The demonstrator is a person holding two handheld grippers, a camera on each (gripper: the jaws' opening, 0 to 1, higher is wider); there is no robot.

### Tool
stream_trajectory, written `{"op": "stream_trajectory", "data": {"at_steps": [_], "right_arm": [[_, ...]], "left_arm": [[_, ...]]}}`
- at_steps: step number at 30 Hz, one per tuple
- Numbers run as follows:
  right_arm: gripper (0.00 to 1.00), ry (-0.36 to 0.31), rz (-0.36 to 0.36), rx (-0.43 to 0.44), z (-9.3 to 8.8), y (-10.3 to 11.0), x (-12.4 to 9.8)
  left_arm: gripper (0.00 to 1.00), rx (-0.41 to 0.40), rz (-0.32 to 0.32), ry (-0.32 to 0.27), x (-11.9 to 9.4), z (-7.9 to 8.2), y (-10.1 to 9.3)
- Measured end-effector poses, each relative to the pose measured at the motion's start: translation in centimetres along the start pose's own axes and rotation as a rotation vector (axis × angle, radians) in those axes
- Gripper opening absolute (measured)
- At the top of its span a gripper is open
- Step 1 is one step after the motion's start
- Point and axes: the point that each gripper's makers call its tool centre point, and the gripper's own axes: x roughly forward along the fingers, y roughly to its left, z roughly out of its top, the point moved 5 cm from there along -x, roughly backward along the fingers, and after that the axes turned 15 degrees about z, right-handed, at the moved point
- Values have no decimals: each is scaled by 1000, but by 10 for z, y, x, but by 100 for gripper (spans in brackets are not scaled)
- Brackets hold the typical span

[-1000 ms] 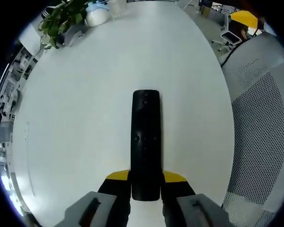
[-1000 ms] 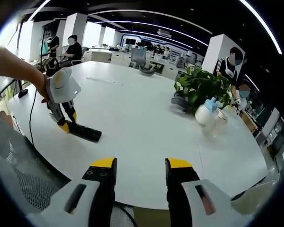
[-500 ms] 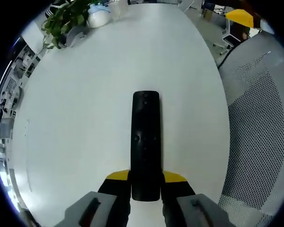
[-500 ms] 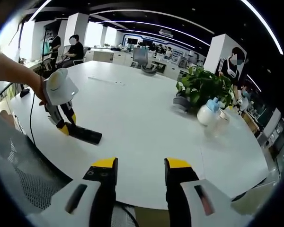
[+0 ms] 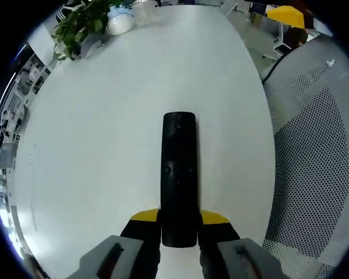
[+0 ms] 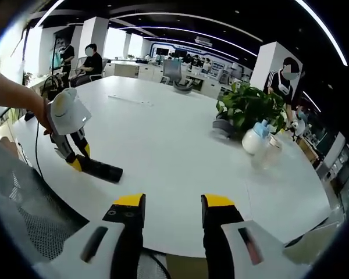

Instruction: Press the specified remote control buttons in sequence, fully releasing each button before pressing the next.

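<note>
Your left hand-held gripper (image 5: 179, 224) is clamped on the near end of the black remote (image 5: 179, 174), lying flat on the white surface (image 5: 104, 116). Your right hand-held gripper (image 6: 172, 209) hangs released, jaws apart, well short of the remote (image 6: 99, 170).

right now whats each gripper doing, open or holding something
Left gripper: shut on the remote control, gripping its near end.
Right gripper: open, nothing between its jaws.
</note>
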Motion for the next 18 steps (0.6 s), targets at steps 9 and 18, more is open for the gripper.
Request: {"op": "stream_trajectory", "data": {"at_steps": [9, 18], "right_arm": [[37, -10, -10, 7, 0, -2, -1], [36, -3, -8, 23, -1, -3, -1]], "left_arm": [[24, 7, -3, 7, -2, -1, -6], [24, -31, 3, -13, -6, -4, -14]]}}
